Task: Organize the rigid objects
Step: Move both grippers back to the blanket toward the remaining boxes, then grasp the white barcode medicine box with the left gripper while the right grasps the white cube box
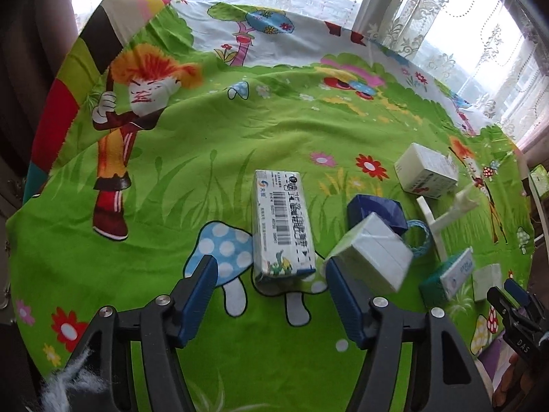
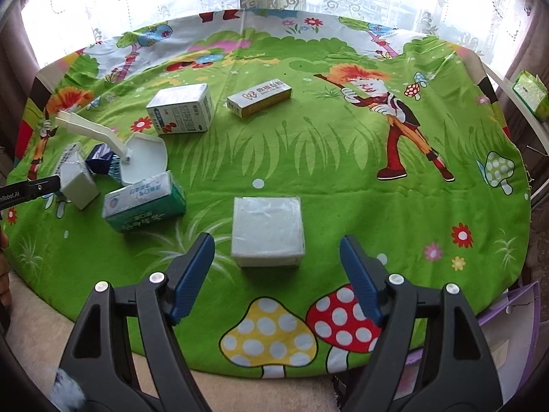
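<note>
- Our left gripper has its blue pads spread, with nothing pressed between them; the long barcoded carton lies lengthwise just ahead of the gap, and a white wrapped box leans against the outer face of the right-hand pad.
- Our right gripper is also spread wide and empty; the square white wrapped box sits in line with the gap, just ahead of the tips, untouched.
- Taking that square box as our landmark, the green-and-white carton lies to its left, tipped on one edge.
- Further left of it sit a white plastic stand, a dark blue box and the small white box by the left gripper.
- Beyond the landmark, toward the window, stand a white medicine box and a yellow-edged carton.
- We judge the organizing barely begun: the boxes lie scattered over the cartoon cloth at mixed angles, no row or stack yet.
- Both grasps are still to make.
</note>
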The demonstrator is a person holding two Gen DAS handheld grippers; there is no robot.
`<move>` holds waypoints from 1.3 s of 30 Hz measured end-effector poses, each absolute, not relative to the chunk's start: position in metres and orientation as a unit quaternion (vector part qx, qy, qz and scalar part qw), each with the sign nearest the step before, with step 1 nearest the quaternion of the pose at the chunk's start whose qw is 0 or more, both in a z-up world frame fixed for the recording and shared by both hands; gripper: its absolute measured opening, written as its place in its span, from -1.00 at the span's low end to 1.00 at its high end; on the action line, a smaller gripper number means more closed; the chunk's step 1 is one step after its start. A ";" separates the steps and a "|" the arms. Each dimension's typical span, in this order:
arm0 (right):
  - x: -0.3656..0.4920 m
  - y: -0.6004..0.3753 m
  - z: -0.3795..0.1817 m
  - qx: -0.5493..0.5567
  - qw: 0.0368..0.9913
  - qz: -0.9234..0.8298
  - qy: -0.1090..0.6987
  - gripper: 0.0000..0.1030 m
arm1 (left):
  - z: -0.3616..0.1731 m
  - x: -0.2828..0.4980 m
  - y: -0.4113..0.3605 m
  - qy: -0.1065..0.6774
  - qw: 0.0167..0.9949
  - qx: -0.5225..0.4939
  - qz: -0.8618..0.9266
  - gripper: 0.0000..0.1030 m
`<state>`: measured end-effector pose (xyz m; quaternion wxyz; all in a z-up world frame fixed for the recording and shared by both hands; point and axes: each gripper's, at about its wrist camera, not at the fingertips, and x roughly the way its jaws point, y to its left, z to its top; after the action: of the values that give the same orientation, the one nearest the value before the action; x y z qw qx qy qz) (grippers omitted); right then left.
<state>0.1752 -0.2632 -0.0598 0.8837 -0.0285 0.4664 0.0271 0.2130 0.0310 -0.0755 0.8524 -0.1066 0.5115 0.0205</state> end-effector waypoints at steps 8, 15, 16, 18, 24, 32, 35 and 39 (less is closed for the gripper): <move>0.193 -0.261 -0.073 -0.038 0.876 0.021 0.481 0.52 | -0.085 0.230 0.026 0.516 0.851 -0.086 0.033 -0.28; 0.191 -0.257 -0.080 -0.045 0.872 0.029 0.486 -0.05 | -0.078 0.219 0.032 0.499 0.858 -0.114 0.030 -0.33; 0.189 -0.257 -0.079 -0.046 0.873 0.029 0.484 -0.05 | -0.077 0.216 0.033 0.496 0.860 -0.119 0.031 -0.33; 0.185 -0.257 -0.077 -0.047 0.876 0.027 0.479 -0.06 | -0.072 0.208 0.035 0.487 0.863 -0.129 0.033 -0.33; 0.166 -0.256 -0.069 -0.048 0.882 0.026 0.467 -0.06 | -0.057 0.179 0.038 0.461 0.873 -0.153 0.039 -0.33; 0.139 -0.255 -0.058 -0.041 0.889 0.030 0.454 -0.05 | -0.038 0.145 0.019 0.435 0.888 -0.149 0.030 -0.33; 0.130 -0.256 -0.056 -0.039 0.891 0.032 0.452 -0.06 | -0.034 0.133 0.007 0.431 0.890 -0.148 0.017 -0.32; 0.118 -0.257 -0.052 -0.036 0.893 0.034 0.448 -0.06 | -0.028 0.121 -0.012 0.429 0.892 -0.138 -0.003 -0.33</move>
<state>0.1179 -0.2572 -0.0517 0.8929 -0.0359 0.4476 0.0339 0.1207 -0.0118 -0.0281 0.8924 -0.1384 0.4294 -0.0031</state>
